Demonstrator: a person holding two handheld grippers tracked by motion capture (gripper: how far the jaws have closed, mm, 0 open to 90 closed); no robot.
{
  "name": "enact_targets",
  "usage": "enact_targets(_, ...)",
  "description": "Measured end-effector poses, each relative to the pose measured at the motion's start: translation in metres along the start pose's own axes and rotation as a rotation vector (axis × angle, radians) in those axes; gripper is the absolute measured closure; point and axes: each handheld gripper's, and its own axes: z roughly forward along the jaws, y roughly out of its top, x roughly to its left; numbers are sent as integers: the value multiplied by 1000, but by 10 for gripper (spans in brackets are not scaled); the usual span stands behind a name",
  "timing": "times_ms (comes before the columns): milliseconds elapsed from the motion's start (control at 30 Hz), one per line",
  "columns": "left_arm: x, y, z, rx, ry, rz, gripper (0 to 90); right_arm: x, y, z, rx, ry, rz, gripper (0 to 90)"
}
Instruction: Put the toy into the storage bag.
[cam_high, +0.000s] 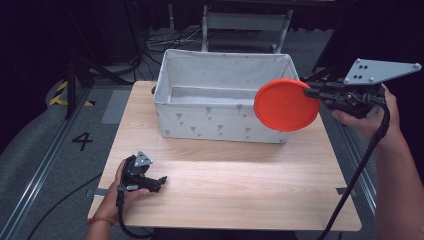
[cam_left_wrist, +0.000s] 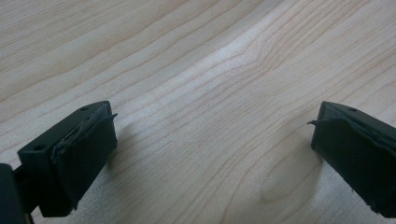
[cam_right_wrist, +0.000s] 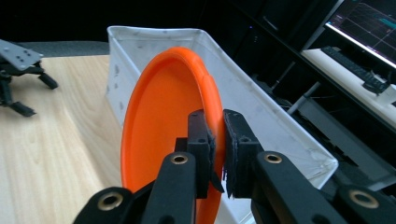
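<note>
Pinching the orange plate (cam_high: 286, 105) by its rim, the right tongs (cam_high: 312, 93) hold it on edge at the fabric bin's (cam_high: 220, 95) three o'clock corner, seemingly for dropping in, while the left tongs (cam_high: 161, 181) rest released and empty on the tabletop (cam_high: 235, 185).

Dark surroundings, bright tabletop (cam_high: 240, 185), soft shadows

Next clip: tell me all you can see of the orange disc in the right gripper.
The orange disc is a round, plain, shallow plate with a raised rim, plastic by its look and with no mark on it. The right gripper is shut on its rim, one jaw on each face. It hangs on edge in the air, clear of the table, at the right front corner of the white fabric bin. In the high view it overlaps that corner; whether it touches the bin cannot be told. Nothing else touches it.
</note>
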Motion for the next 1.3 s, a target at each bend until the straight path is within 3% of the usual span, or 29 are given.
enact_targets(300,0,0,0,0,0,0,5,-21,13,7,-18,-37,20,825)
enact_targets(633,0,0,0,0,0,0,5,-51,14,35,17,-79,9,825)
enact_targets(833,0,0,0,0,0,0,5,-73,0,56,31,-67,42,824)
enact_targets(967,0,0,0,0,0,0,5,-80,-9,74,78,-62,52,824)
enact_targets(1300,0,0,0,0,0,0,5,-79,-26,106,162,4,36,824)
